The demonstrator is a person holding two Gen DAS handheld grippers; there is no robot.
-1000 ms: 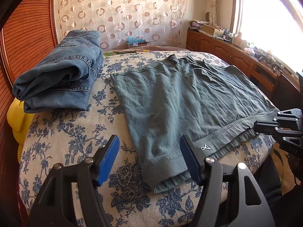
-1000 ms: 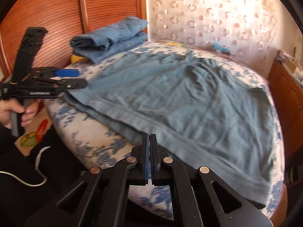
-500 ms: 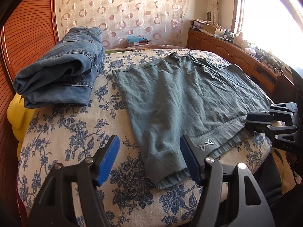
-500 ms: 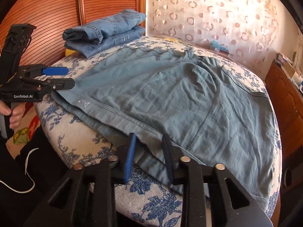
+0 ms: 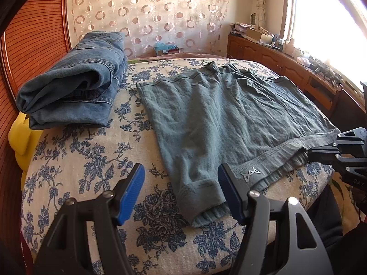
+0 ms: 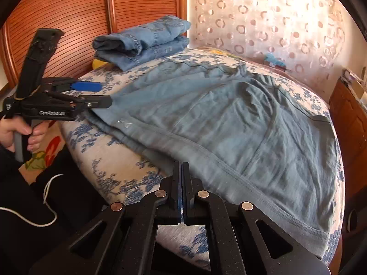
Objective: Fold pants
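Nearest the lens, the left gripper [image 5: 181, 190] stands spread wide, its blue pads straddling the lower hem corner of the grey-green pants [image 5: 220, 119]. Low in the right wrist frame, the right gripper [image 6: 182, 183] is pressed together on the pants' near edge. Beyond, the pants lie flat on the floral bedspread [image 5: 87, 167], long axis running lower left to upper right. Folded jeans [image 5: 73, 87] sit upper left.
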